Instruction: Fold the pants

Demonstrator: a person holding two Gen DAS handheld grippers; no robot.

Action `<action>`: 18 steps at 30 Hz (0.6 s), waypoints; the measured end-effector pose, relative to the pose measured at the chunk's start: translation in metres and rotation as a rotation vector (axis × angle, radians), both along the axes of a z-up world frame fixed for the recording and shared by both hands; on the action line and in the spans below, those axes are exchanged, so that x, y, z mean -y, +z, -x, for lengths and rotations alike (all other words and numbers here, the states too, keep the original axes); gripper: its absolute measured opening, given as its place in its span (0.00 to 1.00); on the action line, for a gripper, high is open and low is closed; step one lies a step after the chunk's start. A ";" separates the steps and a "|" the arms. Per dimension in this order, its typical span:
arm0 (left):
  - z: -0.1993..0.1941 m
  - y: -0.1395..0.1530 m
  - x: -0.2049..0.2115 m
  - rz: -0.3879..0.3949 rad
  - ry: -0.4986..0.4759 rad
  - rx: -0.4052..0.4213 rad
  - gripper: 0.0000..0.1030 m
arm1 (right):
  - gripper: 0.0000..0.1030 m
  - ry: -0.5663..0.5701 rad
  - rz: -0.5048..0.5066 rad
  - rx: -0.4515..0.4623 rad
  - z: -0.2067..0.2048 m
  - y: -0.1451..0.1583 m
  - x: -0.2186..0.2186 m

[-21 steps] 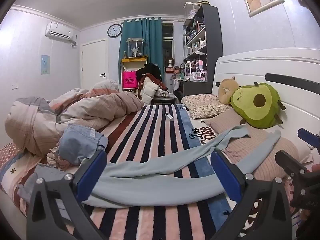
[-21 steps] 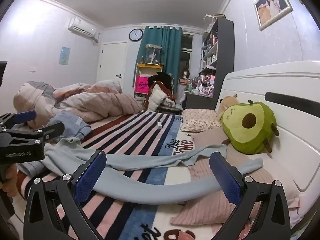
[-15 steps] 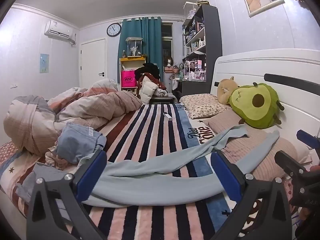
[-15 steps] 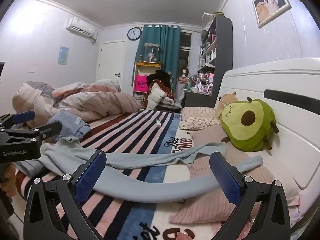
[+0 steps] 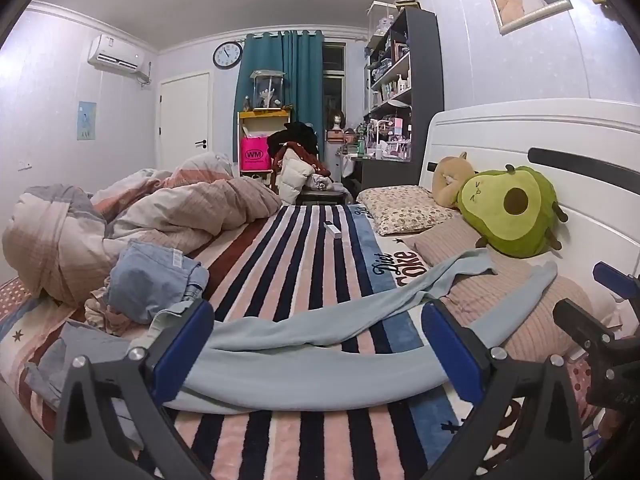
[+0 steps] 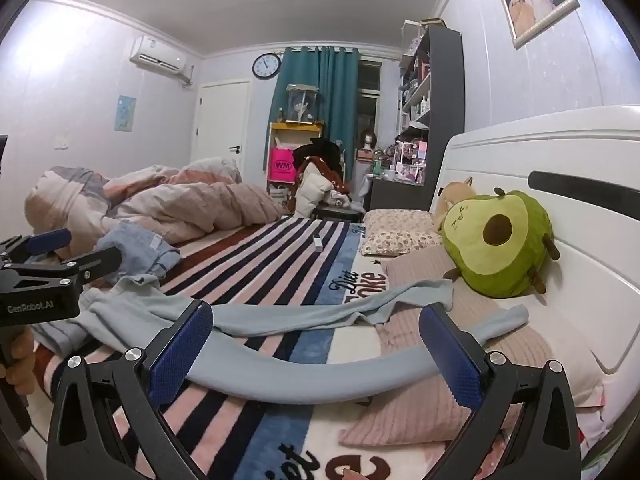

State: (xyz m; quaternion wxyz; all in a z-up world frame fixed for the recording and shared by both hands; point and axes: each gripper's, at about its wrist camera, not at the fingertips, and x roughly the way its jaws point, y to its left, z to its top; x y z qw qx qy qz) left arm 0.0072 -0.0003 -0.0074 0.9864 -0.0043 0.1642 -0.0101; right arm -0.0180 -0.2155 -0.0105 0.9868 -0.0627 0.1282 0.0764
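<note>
Room: bedroom with a white headboard (image 5: 500, 136) on the right, a teal curtain (image 5: 280, 92) and a wall clock (image 5: 227, 55) at the far end.
Surface: bed covered by a striped blanket (image 5: 304, 256) with navy, pink and white bands.
Pants: light blue pants (image 5: 312, 364) lie spread across the near part of the bed, waist end at the left, two legs running right; the leg ends rest on a pink ribbed pillow (image 5: 532, 320).
Left gripper: left gripper (image 5: 316, 344) stands fully open, nothing held.
Left fingers: blue-padded fingers (image 5: 180, 344) stand one on each side of the near pant leg, which runs across the gap behind them; no pad presses the cloth.
Right gripper: right gripper (image 6: 316, 346) is likewise spread wide and holds nothing.
Right fingers: the near leg passes across the gap beyond the fingers (image 6: 448, 354); contact with the fabric cannot be told.
Hand: a hand (image 6: 18, 364) grips the left gripper's handle at the left edge of the right wrist view.
Far left: a rumpled duvet (image 5: 140, 224) and crumpled blue denim clothing (image 5: 152, 276) lie beyond the waist end.
Far right: an avocado plush (image 5: 512, 208) leans on the headboard, near the leg ends but apart from them.
Mid bed: a small white box (image 5: 333, 230) rests on the stripes, well apart from the pants.
</note>
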 end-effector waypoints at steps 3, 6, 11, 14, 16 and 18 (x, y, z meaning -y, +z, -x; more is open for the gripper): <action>-0.002 -0.002 -0.001 0.003 0.001 -0.001 0.99 | 1.00 0.004 -0.003 -0.003 -0.001 0.000 0.001; -0.003 -0.004 -0.002 0.009 0.001 -0.002 0.99 | 1.00 0.005 -0.005 -0.009 -0.007 -0.003 -0.001; -0.005 -0.005 -0.006 0.011 0.001 -0.005 0.99 | 1.00 0.011 -0.008 -0.013 -0.007 -0.003 -0.002; -0.006 -0.004 -0.008 0.018 -0.005 -0.008 0.99 | 1.00 0.013 -0.007 -0.014 -0.009 -0.003 -0.003; -0.007 -0.005 -0.009 0.016 -0.003 -0.007 0.99 | 1.00 0.013 -0.007 -0.015 -0.009 -0.003 -0.002; -0.008 -0.005 -0.008 0.020 -0.003 -0.008 0.99 | 1.00 0.014 -0.009 -0.015 -0.009 -0.004 -0.002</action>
